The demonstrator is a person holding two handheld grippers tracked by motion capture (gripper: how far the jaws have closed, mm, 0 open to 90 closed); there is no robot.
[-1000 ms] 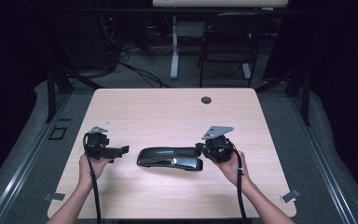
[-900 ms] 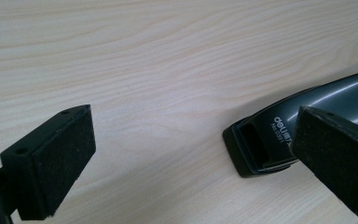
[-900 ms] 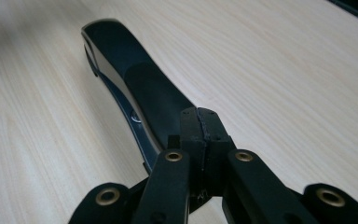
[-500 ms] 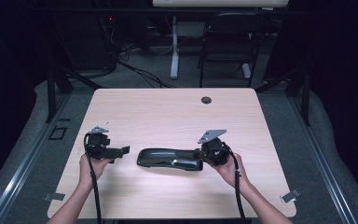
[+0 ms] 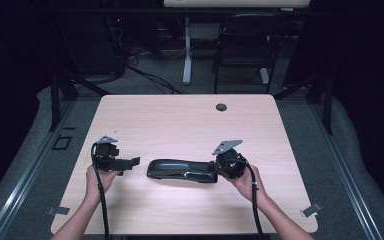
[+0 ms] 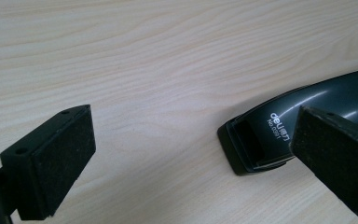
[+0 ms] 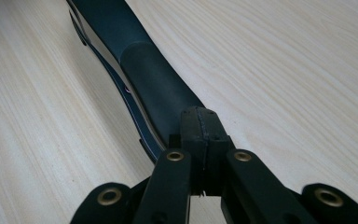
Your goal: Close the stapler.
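Note:
A long black stapler (image 5: 180, 170) lies flat on the pale wood table (image 5: 180, 125), its length running left to right. My left gripper (image 5: 130, 166) sits just left of it, open. In the left gripper view the stapler's printed end (image 6: 265, 140) lies between the wide-apart jaws of my left gripper (image 6: 193, 126), nearer the right pad (image 6: 340, 158), with no contact. My right gripper (image 5: 215, 170) is at the stapler's right end. In the right gripper view the jaws of my right gripper (image 7: 201, 121) are shut together, resting against the rear of the stapler (image 7: 158, 88).
A round cable hole (image 5: 221, 107) is near the table's far edge. Behind the table stand a dark chair (image 5: 242, 45) and a white desk leg (image 5: 187, 55), with cables on the floor. Bare wood lies all around the stapler.
My right gripper has shifted slightly left against the stapler's right end. The left gripper and the stapler have stayed in place.

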